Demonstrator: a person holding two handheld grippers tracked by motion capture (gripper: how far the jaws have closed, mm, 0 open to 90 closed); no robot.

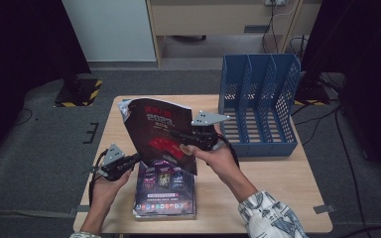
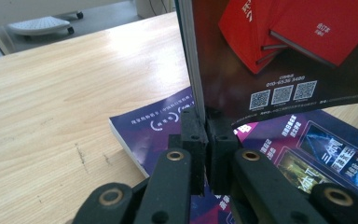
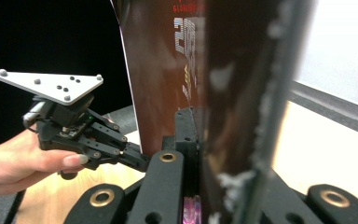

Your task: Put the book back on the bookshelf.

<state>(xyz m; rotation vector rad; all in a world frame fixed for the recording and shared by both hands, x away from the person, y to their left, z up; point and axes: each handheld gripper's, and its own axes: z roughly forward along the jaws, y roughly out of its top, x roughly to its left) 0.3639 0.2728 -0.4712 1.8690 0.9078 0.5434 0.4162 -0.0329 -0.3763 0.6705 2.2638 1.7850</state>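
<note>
The high view is dim, with dark corners. The surface [image 2: 65, 93] shows soft glare in the left gripper view. The near magazine [image 3: 242, 116] is blurred in the right gripper view.

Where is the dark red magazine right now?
In the high view, the dark red magazine is held upright above the purple magazine, between the left gripper and right gripper, left of the blue file rack.

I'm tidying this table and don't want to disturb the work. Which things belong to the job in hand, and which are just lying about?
In the job:
- dark red magazine, held up off the table
- left gripper, shut on its lower edge
- right gripper, shut on its right edge

Lying about:
- purple magazine, flat on the table
- blue file rack
</note>
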